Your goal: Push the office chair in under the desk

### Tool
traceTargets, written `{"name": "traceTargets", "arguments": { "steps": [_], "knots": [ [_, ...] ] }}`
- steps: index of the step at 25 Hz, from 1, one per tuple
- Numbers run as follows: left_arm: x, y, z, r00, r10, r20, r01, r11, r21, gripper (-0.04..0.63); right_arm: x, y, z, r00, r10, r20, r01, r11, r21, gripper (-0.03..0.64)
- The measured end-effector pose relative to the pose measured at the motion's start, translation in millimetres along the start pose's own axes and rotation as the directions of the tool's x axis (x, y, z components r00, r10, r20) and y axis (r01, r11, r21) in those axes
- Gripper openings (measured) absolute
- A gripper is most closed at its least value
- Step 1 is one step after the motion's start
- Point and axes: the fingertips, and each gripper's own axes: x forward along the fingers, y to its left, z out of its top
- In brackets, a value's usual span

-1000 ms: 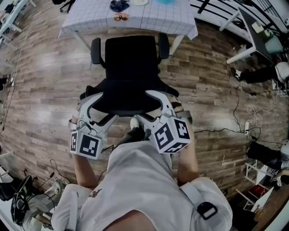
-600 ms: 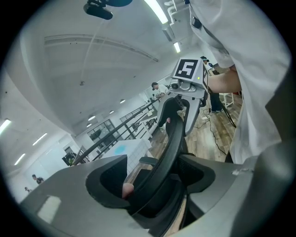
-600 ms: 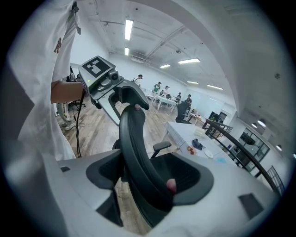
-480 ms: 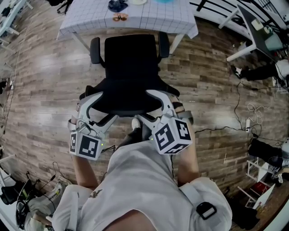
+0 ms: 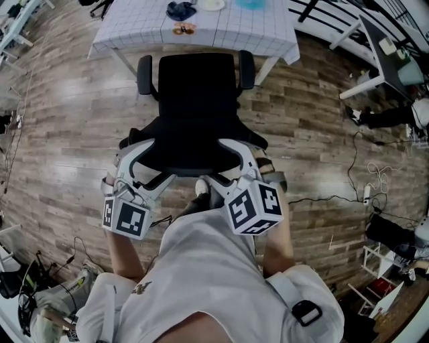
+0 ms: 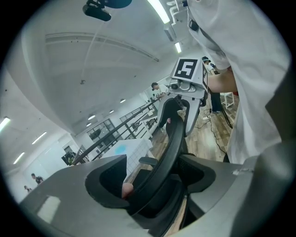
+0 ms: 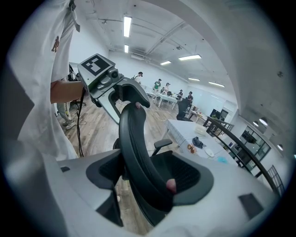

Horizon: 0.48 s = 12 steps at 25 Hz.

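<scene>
In the head view the black office chair stands in front of me, its seat facing the desk with a white checked cloth. The chair's front edge is right at the desk's near edge. My left gripper is shut on the left end of the backrest's top edge, and my right gripper is shut on its right end. In the left gripper view the curved backrest runs between the jaws of the left gripper. In the right gripper view the backrest likewise sits between the jaws of the right gripper.
Small items, a dark bundle and a plate, lie on the desk. Cables trail over the wood floor to the right. Another desk stands at the far right, and bags lie at lower left.
Almost nothing differs: the view has shifted slightly, and both grippers stay on the backrest's top edge.
</scene>
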Motion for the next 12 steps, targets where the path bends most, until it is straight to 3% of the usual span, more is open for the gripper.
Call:
{"name": "traceTargets", "arguments": {
  "steps": [12],
  "knots": [
    [14.6, 16.9, 0.8, 1.000, 0.004, 0.007, -0.004, 1.000, -0.010, 0.349, 7.5, -21.8, -1.2, 1.000, 0.021, -0.004, -0.021, 1.000, -0.007, 0.324]
  ]
}}
